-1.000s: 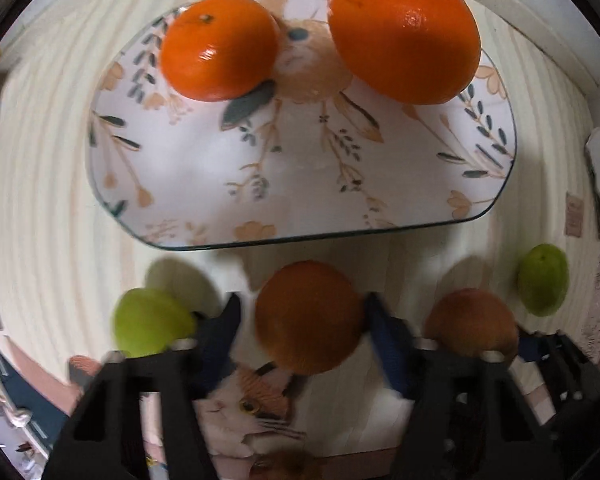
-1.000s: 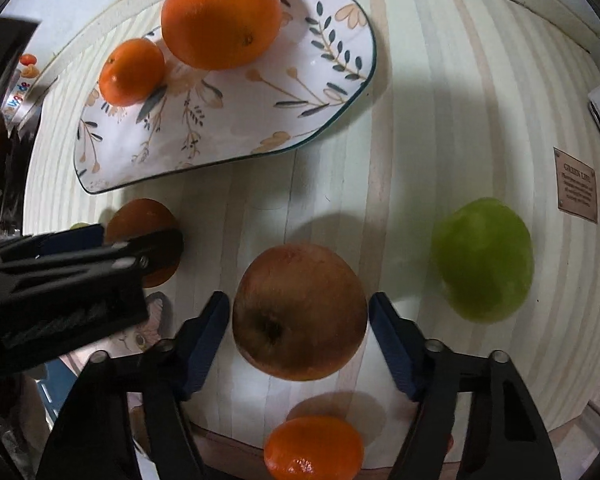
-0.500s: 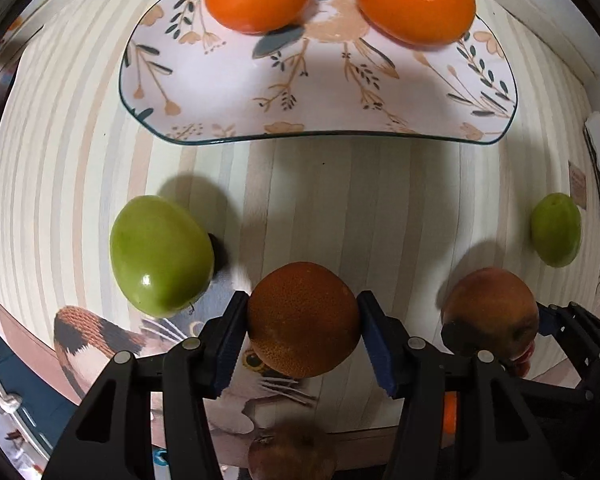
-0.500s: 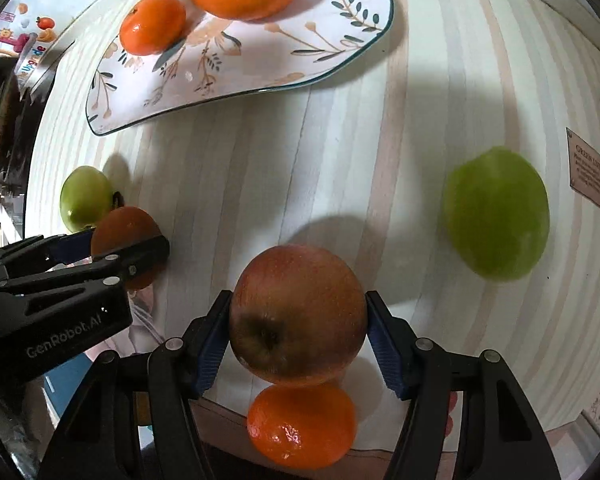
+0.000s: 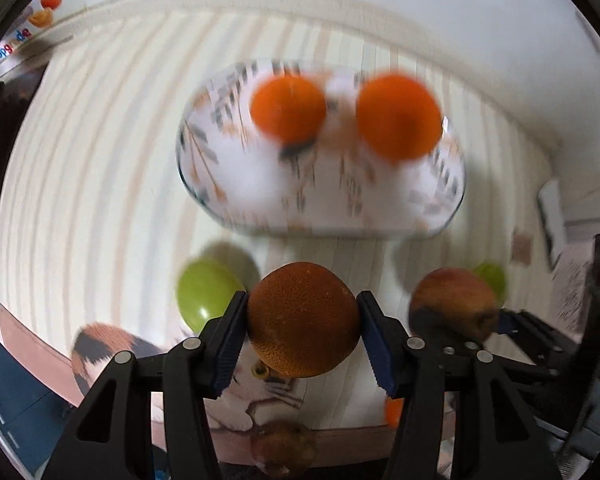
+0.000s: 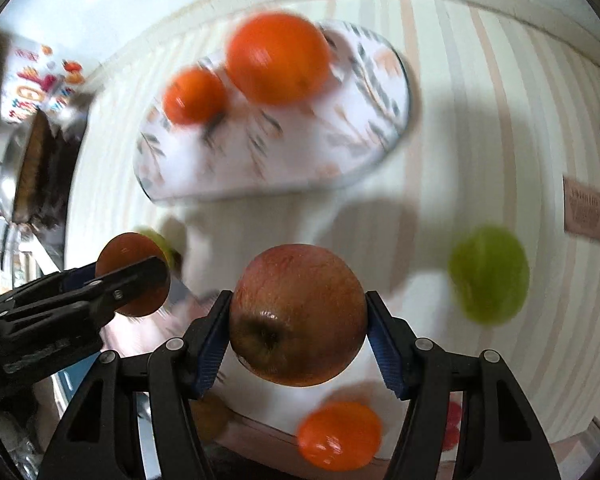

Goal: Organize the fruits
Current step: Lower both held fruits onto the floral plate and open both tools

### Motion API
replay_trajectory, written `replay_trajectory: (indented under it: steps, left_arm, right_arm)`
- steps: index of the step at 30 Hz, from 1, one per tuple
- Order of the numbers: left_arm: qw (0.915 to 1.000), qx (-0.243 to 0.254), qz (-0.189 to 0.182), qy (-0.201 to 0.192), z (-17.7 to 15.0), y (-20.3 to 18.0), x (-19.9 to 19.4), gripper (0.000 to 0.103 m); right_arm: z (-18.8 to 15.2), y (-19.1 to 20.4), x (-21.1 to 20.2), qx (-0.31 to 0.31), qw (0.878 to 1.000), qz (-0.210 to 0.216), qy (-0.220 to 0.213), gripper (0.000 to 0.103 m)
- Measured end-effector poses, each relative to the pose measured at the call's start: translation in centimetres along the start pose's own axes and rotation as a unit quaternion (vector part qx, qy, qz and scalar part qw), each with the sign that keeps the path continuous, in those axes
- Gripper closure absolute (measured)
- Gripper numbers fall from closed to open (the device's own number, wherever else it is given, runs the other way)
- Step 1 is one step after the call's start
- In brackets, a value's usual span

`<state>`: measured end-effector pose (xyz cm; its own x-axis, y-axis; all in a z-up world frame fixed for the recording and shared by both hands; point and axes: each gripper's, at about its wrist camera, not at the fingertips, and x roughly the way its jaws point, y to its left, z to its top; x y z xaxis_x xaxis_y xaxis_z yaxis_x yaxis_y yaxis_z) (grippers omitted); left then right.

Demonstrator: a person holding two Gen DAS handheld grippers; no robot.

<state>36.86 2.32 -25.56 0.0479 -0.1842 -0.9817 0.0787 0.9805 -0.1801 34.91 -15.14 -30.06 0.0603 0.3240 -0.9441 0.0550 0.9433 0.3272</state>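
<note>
Left gripper (image 5: 302, 330) clamps a dark orange (image 5: 303, 320). Right gripper (image 6: 299, 320) clamps an apple (image 6: 298, 314). Plate (image 5: 260, 200) ahead holds two oranges (image 5: 288, 106).

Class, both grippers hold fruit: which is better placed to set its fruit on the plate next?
Probably left. The left gripper holds its orange facing the plate head-on; from the right gripper, with the apple, it lies off-centre.

We see a table under a cream striped cloth (image 5: 100, 160). On it, upper centre, lies a floral plate (image 5: 260, 200); lower left a green fruit (image 5: 204, 296); in the right wrist view, another green fruit (image 6: 488, 276) at right.
</note>
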Motion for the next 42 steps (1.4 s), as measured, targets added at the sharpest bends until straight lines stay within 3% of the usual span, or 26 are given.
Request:
replay_trajectory:
  steps: [6,14,25,27,30,32,36,38,42]
  left_arm:
    - [0.9996,-0.008,0.025,-0.011,5.2,2.0,-1.4,0.051]
    - [0.9983,-0.02,0.039,0.038,9.5,3.5,3.5,0.051]
    - [0.9967,-0.031,0.028,0.07,10.0,4.8,5.6,0.049]
    - [0.9969,-0.032,0.016,0.07,10.3,4.6,5.8,0.045]
    - [0.9975,-0.03,0.016,0.061,10.0,4.5,5.0,0.043]
    - [0.9978,-0.03,0.014,0.057,9.6,4.5,4.4,0.031]
    - [0.9987,-0.028,0.021,0.038,8.8,5.0,2.7,0.027]
    - [0.9986,-0.031,0.034,0.027,8.0,5.1,1.9,0.017]
    - [0.9984,-0.03,0.047,0.005,6.5,5.5,0.5,0.017]
  right_arm:
    - [5.0,3.2,-0.9,0.0,1.0,0.011,-0.021,0.036]
    - [8.4,7.0,4.6,-0.008,1.0,0.0,-0.008,0.036]
    - [9.0,7.0,7.1,0.006,1.0,-0.003,0.011,0.034]
    - [9.0,7.2,6.7,0.002,1.0,0.001,0.01,0.022]
    - [8.7,7.5,5.8,-0.008,1.0,-0.002,0.01,0.019]
    - [8.6,7.7,5.2,-0.012,1.0,-0.01,0.011,0.014]
    - [8.1,7.6,3.6,-0.019,0.999,-0.036,0.002,0.008]
    - [7.5,7.2,2.4,-0.025,0.999,-0.048,-0.008,0.008]
    - [6.6,6.2,0.5,-0.03,0.997,-0.067,-0.025,0.007]
